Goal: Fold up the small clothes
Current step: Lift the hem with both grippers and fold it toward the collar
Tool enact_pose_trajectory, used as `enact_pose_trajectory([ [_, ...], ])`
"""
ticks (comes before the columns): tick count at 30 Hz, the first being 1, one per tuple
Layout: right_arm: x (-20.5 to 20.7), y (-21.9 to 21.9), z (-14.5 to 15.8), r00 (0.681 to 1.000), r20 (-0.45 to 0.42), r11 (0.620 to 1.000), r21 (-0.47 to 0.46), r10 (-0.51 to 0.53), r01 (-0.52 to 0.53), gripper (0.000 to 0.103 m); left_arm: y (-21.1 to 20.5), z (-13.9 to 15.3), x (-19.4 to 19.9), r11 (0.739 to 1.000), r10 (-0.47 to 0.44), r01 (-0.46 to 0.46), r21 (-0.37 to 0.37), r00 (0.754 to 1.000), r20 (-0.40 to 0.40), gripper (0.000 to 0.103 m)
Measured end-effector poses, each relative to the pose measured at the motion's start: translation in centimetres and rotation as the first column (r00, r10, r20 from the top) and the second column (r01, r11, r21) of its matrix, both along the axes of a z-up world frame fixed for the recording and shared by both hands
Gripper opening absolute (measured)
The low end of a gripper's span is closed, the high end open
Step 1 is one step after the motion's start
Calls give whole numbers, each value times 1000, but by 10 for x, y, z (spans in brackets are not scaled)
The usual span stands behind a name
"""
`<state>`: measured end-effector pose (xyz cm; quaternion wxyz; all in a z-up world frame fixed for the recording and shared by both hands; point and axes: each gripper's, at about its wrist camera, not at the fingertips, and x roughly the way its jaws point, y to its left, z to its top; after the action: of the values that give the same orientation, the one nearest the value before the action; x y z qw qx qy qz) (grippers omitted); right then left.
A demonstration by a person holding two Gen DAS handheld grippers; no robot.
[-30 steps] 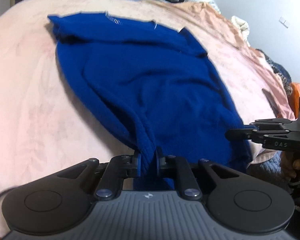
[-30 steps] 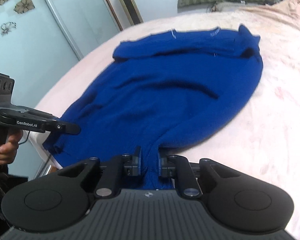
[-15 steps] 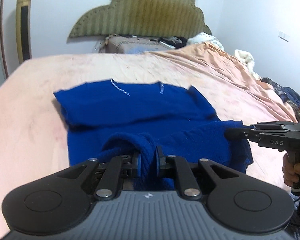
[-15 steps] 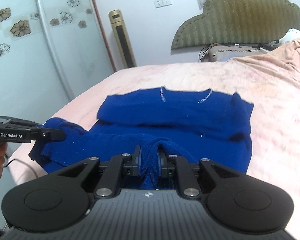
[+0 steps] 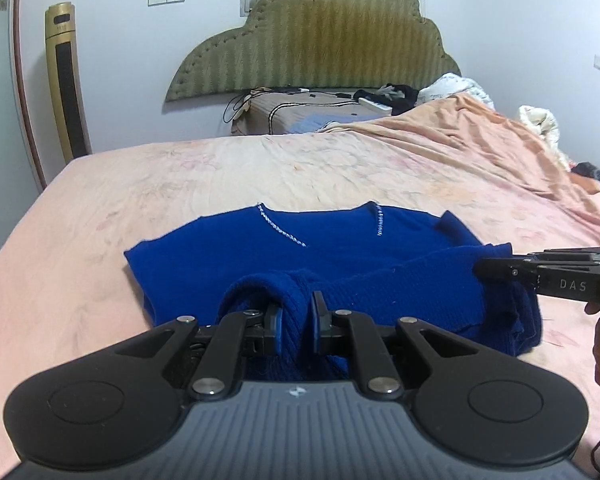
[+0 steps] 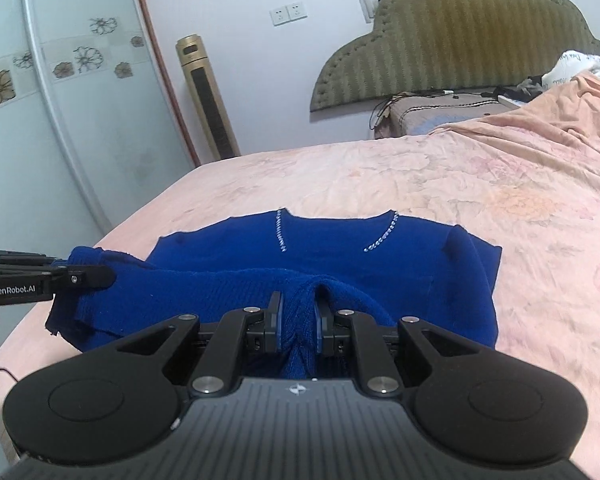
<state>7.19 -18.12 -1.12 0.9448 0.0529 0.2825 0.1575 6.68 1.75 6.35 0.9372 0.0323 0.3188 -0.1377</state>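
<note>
A dark blue knit sweater [image 5: 340,248] [image 6: 340,252] with sparkly trim at the neckline lies on the pink bed sheet [image 5: 260,168]. Its lower hem is lifted and carried over the body toward the collar. My left gripper [image 5: 297,320] is shut on the left corner of that hem. My right gripper [image 6: 298,320] is shut on the right corner. In the left wrist view the right gripper [image 5: 480,270] shows at the right edge, pinching the hem. The left gripper [image 6: 110,276] shows likewise at the left edge of the right wrist view.
A green padded headboard [image 5: 320,40] stands at the far end, with a cluttered bedside table [image 5: 300,112] below it. A gold tower fan [image 5: 66,80] stands at the left wall. Rumpled bedding [image 5: 480,132] piles at the right. A floral wardrobe door [image 6: 40,100] flanks the bed.
Both grippers have lifted the hem off the near edge of the bed and carried it forward over the sweater toward the collar. The sweater now lies doubled over.
</note>
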Motion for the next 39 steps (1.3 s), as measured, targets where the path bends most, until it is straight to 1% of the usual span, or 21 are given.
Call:
enact_pose_trajectory([
  [4, 21, -5, -8, 1000, -17, 1000, 15, -23, 23, 18, -7, -7, 19, 999, 12, -12, 31, 1000, -8, 13],
  [9, 44, -6, -19, 998, -44, 999, 11, -33, 34, 18, -19, -20, 40, 995, 28, -28, 92, 1000, 1, 13],
  [16, 75, -14, -35, 994, -98, 998, 27, -56, 59, 18, -28, -36, 68, 991, 44, -39, 126, 998, -40, 13],
  [22, 90, -16, -46, 990, -128, 997, 25, -67, 71, 18, -33, -46, 87, 988, 56, -46, 146, 996, -65, 13],
  [25, 97, -19, -52, 986, -146, 996, 43, -76, 83, 18, -34, -52, 98, 987, 65, -51, 151, 994, -86, 13],
  [27, 101, -23, -55, 983, -161, 994, 62, -85, 96, 27, -33, -58, 104, 988, 79, -64, 138, 991, -108, 13],
  [28, 104, -25, -57, 982, -168, 992, 76, -85, 99, 27, -31, -61, 108, 990, 88, -73, 124, 988, -125, 14],
  [29, 105, -27, -58, 981, -175, 991, 91, -84, 101, 29, -28, -64, 112, 991, 97, -82, 110, 985, -141, 14],
  [32, 107, -33, -60, 979, -192, 987, 127, -68, 94, 32, -18, -72, 119, 994, 107, -98, 56, 974, -199, 14],
  [37, 96, -37, -57, 979, -198, 991, 113, -51, 75, 47, 4, -73, 120, 994, 90, -105, -44, 962, -256, 19],
  [38, 92, -38, -57, 979, -198, 992, 102, -51, 73, 52, 10, -73, 119, 992, 87, -108, -65, 959, -268, 21],
  [39, 88, -38, -56, 979, -199, 993, 92, -51, 70, 55, 15, -73, 117, 991, 84, -110, -82, 957, -279, 23],
])
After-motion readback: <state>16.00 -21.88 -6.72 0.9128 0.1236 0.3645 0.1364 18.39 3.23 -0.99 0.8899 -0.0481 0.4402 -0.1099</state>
